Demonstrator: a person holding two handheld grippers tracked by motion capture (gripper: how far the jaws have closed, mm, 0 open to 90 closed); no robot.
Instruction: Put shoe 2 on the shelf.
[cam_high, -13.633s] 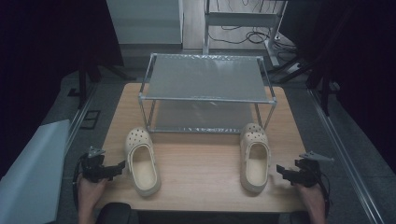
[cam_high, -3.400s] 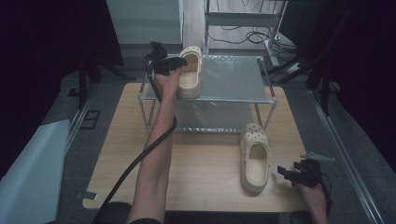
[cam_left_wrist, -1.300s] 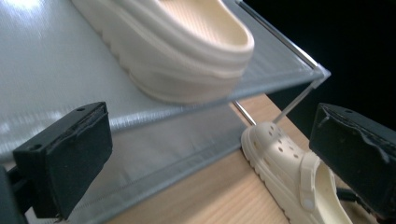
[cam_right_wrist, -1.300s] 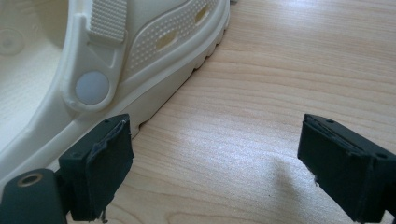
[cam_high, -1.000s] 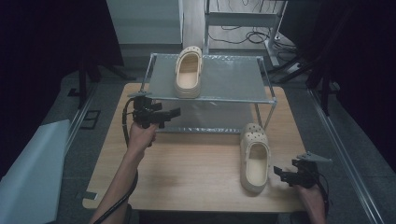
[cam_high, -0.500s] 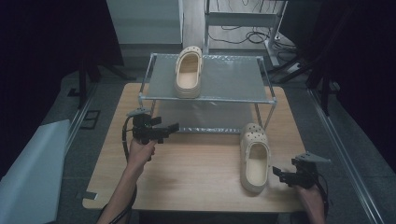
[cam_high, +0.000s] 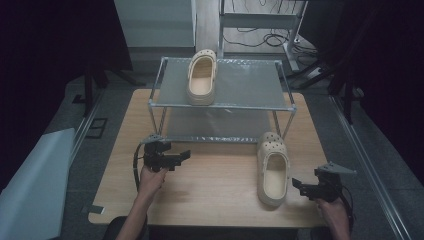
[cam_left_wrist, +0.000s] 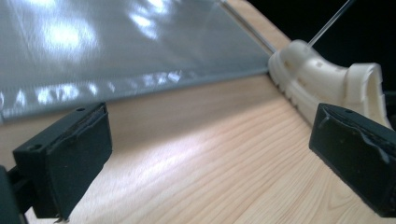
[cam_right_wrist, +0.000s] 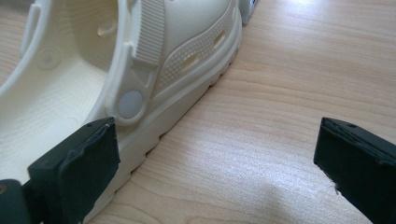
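High view: a wooden table (cam_high: 210, 185) carries a two-tier metal shoe rack (cam_high: 222, 106) at its far edge. One cream clog (cam_high: 201, 77) already lies on the rack's top shelf, at about 11 o'clock from the table's middle, toe pointing away. The second clog (cam_high: 272, 167) lies on the table at 4 o'clock, its toe just beside the rack's right front leg. The left gripper (cam_high: 181, 156) hovers over the table at 8 o'clock, empty, jaws pointing right. The right gripper (cam_high: 298, 185) sits at 5 o'clock, just beside the second clog's heel, jaws aimed at it. By my reading, one shoe is shelved and the step in hand is picking up the other; the next move calls for the right gripper to close on the heel wall and lift the shoe to the shelf.

Left gripper view: its two black jaws stand wide apart, holding nothing, over bare wood. The rack's lower shelf (cam_left_wrist: 116, 46) fills 12 o'clock; the second clog's toe (cam_left_wrist: 322, 81) shows at 2 o'clock.

Right gripper view: jaws spread wide, gripping nothing. The second clog (cam_right_wrist: 154, 60) lies from 9 to 12 o'clock; the left jaw is very near its sole edge, and I cannot tell whether they touch. The right jaw is well apart, over wood.
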